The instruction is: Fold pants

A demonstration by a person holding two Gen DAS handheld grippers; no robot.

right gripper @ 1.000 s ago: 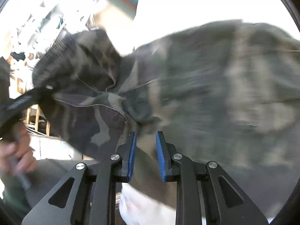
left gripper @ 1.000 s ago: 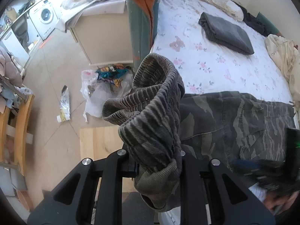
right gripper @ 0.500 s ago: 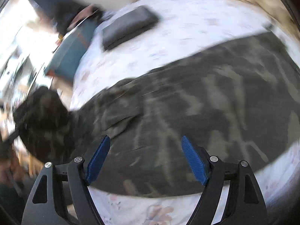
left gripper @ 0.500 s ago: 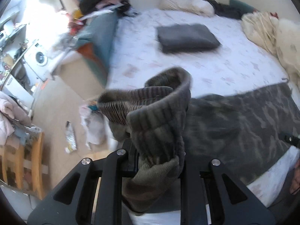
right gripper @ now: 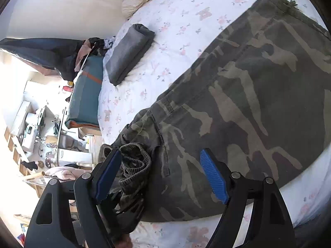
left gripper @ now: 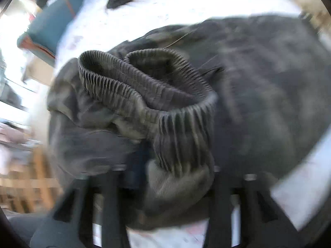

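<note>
camouflage pants [right gripper: 238, 107] now lie spread along the bed [right gripper: 169, 47] — a second ago they hung bunched. right gripper [right gripper: 163, 175] stands wide, empty; left gripper [left gripper: 165, 177] has just been opening, ribbed waistband [left gripper: 157, 105] loose between its fingers. folding can start.

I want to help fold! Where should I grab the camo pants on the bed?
Probably the ribbed cuffs, bunched in a raised heap atop the flat camo pants. Come from above, from the bed's near edge: the heap sticks up, giving something to pinch.
</note>
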